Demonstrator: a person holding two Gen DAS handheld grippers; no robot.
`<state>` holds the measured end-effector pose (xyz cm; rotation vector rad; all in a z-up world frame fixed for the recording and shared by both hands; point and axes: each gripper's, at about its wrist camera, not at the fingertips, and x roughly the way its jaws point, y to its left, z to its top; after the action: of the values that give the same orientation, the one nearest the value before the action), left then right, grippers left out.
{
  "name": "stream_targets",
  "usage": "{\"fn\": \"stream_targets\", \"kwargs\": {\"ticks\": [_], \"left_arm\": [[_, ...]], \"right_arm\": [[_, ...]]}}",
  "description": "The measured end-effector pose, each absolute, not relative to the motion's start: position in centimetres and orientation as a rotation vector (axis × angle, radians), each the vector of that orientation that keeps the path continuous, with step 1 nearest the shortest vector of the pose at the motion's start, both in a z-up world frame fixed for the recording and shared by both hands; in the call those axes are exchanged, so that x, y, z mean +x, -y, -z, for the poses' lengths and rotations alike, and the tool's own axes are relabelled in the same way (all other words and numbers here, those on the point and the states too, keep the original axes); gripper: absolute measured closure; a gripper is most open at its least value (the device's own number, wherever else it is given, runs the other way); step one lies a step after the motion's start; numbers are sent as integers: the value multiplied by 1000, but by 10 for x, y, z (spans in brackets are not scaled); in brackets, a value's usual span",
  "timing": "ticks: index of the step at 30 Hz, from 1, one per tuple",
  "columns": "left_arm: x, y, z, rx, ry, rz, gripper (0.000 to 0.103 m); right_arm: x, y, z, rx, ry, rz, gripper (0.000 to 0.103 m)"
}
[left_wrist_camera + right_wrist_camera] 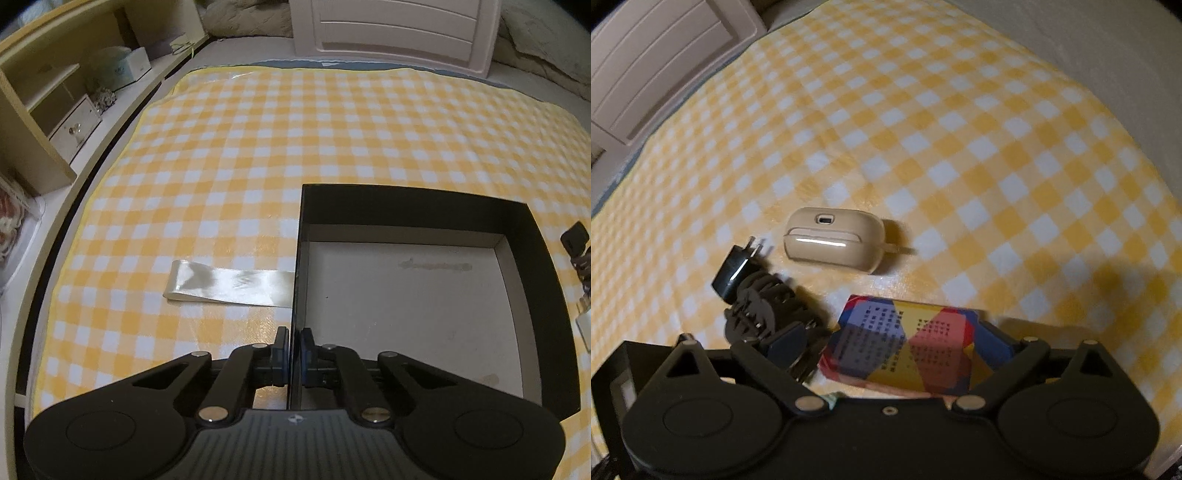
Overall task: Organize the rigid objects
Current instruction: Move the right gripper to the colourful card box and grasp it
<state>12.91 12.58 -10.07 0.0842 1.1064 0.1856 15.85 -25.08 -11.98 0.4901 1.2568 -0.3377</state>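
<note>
In the left wrist view, an open black box [406,206] with a pale, bare floor sits on the yellow checked cloth. My left gripper [294,334] is shut on the box's left wall, one pad outside and one inside. In the right wrist view, a small colourful printed carton [905,332] lies flat between the wide-apart fingers of my right gripper [890,345]; the left pad [786,343] stands clear of it. Beyond it lie a beige earbud case [834,240] and a black charger plug [733,273] with its coiled cable [761,314].
A cream satin ribbon [229,284] lies flat left of the black box. The charger [574,240] shows at that box's right. A shelf unit with small drawers [74,129] stands along the left edge, a white cabinet [399,33] at the back. The checked cloth [960,129] stretches far ahead.
</note>
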Motion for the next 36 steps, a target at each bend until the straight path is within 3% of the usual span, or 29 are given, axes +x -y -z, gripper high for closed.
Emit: {"fn": "stream_targets", "kwargs": {"ticks": [22,26,36], "left_arm": [[109,-106,95,151,-1089,-74,98],[108,-102,95,156,-1088,-67,98],[113,-98,94,159,-1090,-68,97]], "right_arm": [[136,258,123,151,-1274,124,5],[129,265,117,87,-1275,101,14],[136,291,125,284,-1321,283,7]]}}
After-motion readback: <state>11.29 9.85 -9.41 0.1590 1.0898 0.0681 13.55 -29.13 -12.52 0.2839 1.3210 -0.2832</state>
